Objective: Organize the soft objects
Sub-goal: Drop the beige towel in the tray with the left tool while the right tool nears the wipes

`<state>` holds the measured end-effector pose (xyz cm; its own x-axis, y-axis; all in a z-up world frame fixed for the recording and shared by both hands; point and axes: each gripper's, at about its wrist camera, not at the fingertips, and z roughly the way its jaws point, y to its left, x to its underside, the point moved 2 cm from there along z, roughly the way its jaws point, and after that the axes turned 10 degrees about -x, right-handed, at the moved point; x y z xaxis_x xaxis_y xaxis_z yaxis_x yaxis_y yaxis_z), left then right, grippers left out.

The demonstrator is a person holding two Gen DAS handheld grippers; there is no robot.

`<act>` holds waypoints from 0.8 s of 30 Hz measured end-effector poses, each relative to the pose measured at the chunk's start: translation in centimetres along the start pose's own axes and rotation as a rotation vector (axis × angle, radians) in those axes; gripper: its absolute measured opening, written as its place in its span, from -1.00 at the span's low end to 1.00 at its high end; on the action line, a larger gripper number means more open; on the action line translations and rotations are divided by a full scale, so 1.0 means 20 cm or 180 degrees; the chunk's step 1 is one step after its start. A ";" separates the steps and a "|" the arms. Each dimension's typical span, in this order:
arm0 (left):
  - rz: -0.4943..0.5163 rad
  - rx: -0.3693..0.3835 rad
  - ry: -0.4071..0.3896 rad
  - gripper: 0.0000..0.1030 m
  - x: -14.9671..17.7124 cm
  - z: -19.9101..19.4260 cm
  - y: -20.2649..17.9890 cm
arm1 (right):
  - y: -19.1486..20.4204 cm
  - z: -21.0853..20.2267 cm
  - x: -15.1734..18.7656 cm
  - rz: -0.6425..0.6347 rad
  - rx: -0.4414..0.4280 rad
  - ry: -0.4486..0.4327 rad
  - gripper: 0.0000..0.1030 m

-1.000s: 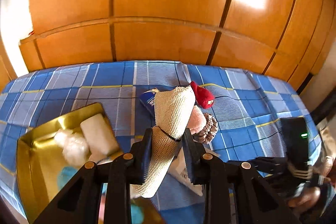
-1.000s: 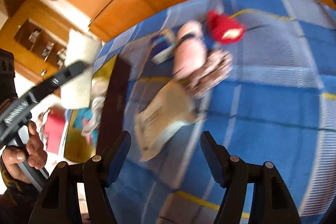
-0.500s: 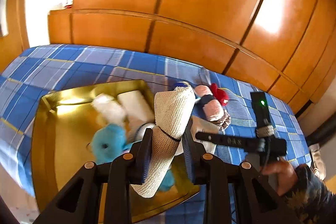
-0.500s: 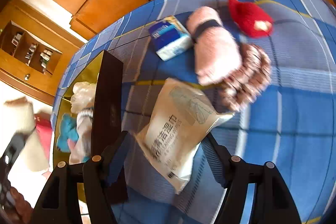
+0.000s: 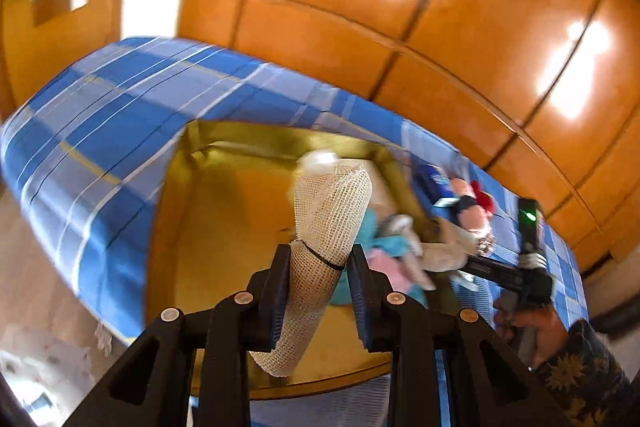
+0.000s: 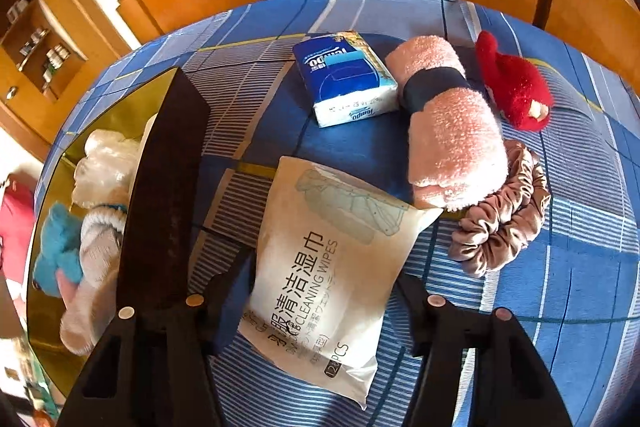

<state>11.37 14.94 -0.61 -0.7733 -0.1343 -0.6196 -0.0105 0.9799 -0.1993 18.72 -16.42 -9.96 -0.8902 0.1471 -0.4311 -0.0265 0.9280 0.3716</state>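
My left gripper (image 5: 318, 267) is shut on a cream mesh-wrapped roll (image 5: 332, 203) with a thin black band, held above the gold tray (image 5: 224, 211). The tray holds a blue plush (image 6: 56, 251), a white fluffy piece (image 6: 104, 163) and a pale sock-like item (image 6: 92, 267). My right gripper (image 6: 320, 279) points down at a white pack of cleaning wipes (image 6: 320, 267) lying on the blue checked bedspread (image 6: 560, 267). Its jaws are closing, with the pack between them and the fingertips at its edges; the pack does not look squeezed.
Beyond the wipes lie a blue tissue pack (image 6: 344, 79), a pink towel roll (image 6: 448, 123) with a dark band, a red plush (image 6: 516, 87) and a satin scrunchie (image 6: 504, 223). The tray's dark wall (image 6: 160, 187) stands just left of my right gripper. Wooden wardrobe doors (image 5: 400, 27) back the bed.
My left gripper has carried the mesh roll leftwards, from above the loose items to over the tray. My right gripper has come down around the wipes pack and its jaws have narrowed.
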 end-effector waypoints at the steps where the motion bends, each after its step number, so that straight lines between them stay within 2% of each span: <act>1: -0.0066 -0.0025 0.0023 -0.45 0.00 0.01 0.02 | 0.00 0.00 0.01 -0.0058 -0.0017 -0.0017 0.19; 4: -0.0264 -0.0057 0.0128 -0.45 0.00 0.04 0.09 | -0.02 -0.02 0.02 -0.0115 -0.0128 -0.0034 0.20; 9: -0.0428 -0.0024 0.0318 -0.44 -0.06 0.13 0.08 | -0.02 -0.04 0.06 -0.0256 -0.0187 -0.0138 0.20; 18: -0.0272 -0.0336 0.0534 -0.41 -0.28 0.40 0.00 | -0.04 -0.08 0.13 -0.0402 -0.0312 -0.0366 0.20; 24: -0.0183 -0.0516 0.0681 -0.40 -0.35 0.59 -0.04 | -0.05 -0.10 0.16 -0.0390 -0.0357 -0.0412 0.20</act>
<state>24.26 13.34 -4.98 -0.8846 -0.1731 -0.4330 -0.1463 0.9847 -0.0948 14.95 -17.65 -10.03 -0.8116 0.0849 -0.5780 -0.1880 0.8988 0.3960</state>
